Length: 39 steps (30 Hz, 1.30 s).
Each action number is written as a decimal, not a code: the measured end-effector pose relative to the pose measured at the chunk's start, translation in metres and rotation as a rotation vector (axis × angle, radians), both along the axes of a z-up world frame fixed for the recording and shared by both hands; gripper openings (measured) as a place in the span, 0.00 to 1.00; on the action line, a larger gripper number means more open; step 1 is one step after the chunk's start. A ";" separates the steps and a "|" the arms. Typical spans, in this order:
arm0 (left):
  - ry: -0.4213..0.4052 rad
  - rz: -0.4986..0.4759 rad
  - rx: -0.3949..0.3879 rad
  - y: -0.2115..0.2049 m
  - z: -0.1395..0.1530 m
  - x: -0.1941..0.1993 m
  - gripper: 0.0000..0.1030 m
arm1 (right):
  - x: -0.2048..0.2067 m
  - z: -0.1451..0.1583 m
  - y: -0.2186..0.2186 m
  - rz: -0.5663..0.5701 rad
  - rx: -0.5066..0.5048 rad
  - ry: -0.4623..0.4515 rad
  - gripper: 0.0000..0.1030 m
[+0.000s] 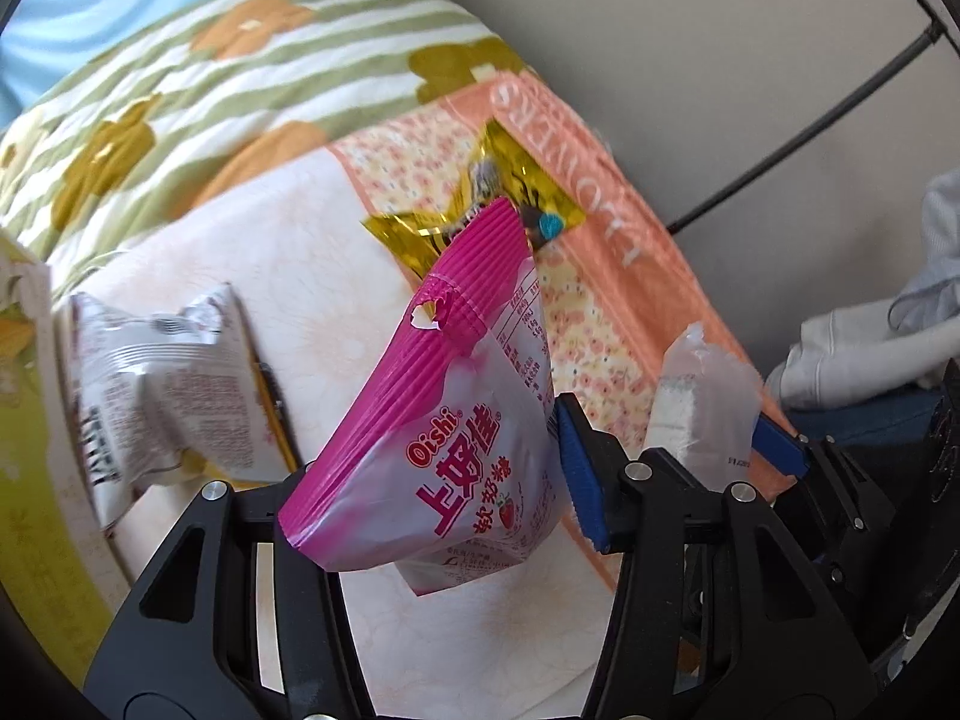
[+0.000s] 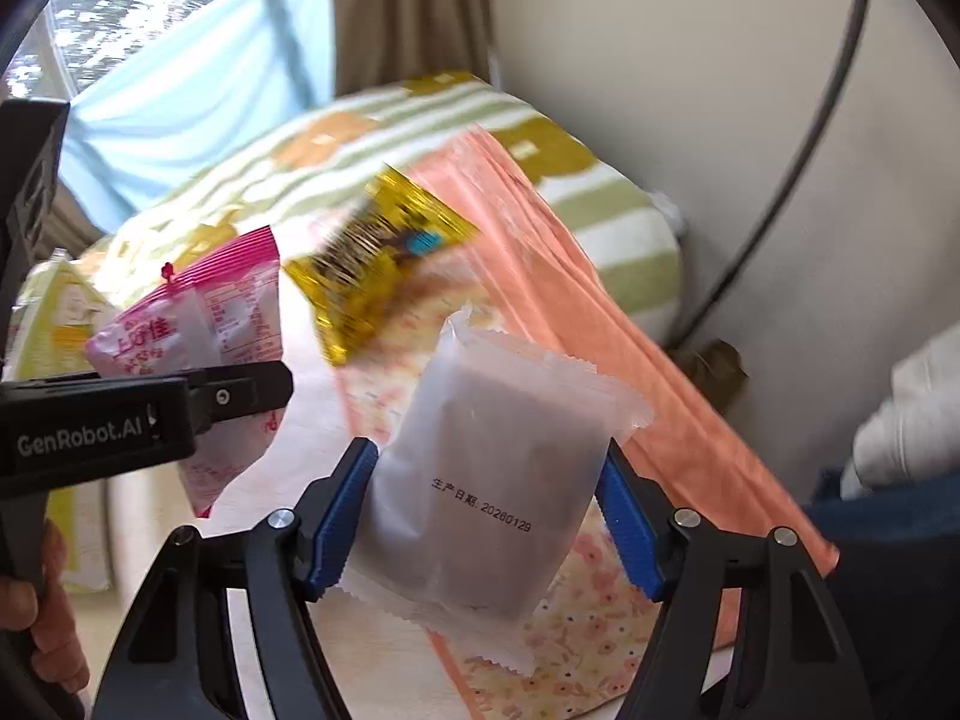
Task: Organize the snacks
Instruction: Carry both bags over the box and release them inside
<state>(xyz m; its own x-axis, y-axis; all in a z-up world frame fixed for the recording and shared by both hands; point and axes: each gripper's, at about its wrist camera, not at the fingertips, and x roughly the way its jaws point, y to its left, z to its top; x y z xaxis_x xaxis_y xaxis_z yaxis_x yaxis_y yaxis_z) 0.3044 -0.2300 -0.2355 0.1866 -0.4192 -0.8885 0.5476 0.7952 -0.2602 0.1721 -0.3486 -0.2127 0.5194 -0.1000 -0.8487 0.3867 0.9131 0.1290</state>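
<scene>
Between the right gripper's [image 2: 486,516] blue pads, a frosted white snack packet [image 2: 486,480] hangs clear of the bed [image 2: 384,672], jaws part-closed and pinching its sides. Beside it the left gripper [image 1: 432,516] has its jaws nearly shut on a pink Oishi bag [image 1: 444,468], also lifted, presumably for sorting. A gold wrapper [image 1: 510,198] lies on the peach towel [image 1: 630,276]; a grey packet [image 1: 156,384] rests apart.
</scene>
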 end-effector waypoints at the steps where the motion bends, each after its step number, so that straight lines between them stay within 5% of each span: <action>1: -0.011 0.017 -0.008 0.004 0.007 -0.001 0.46 | 0.001 0.006 0.000 0.032 -0.001 -0.009 0.66; 10: -0.120 0.279 -0.052 0.078 0.073 -0.015 0.45 | 0.024 0.067 0.024 0.324 0.032 -0.151 0.66; 19: -0.219 0.547 -0.060 0.204 0.122 -0.028 0.45 | 0.056 0.115 0.101 0.592 0.112 -0.258 0.66; 27: -0.192 0.657 -0.052 0.303 0.113 -0.016 0.46 | 0.075 0.127 0.190 0.724 0.160 -0.274 0.66; 35: -0.094 0.632 0.017 0.357 0.077 -0.005 0.46 | 0.090 0.120 0.254 0.768 0.148 -0.225 0.66; 37: -0.081 0.609 -0.005 0.366 0.074 -0.003 0.50 | 0.093 0.117 0.264 0.759 0.144 -0.215 0.66; 39: -0.097 0.587 -0.003 0.369 0.077 -0.005 0.87 | 0.095 0.113 0.270 0.742 0.145 -0.205 0.66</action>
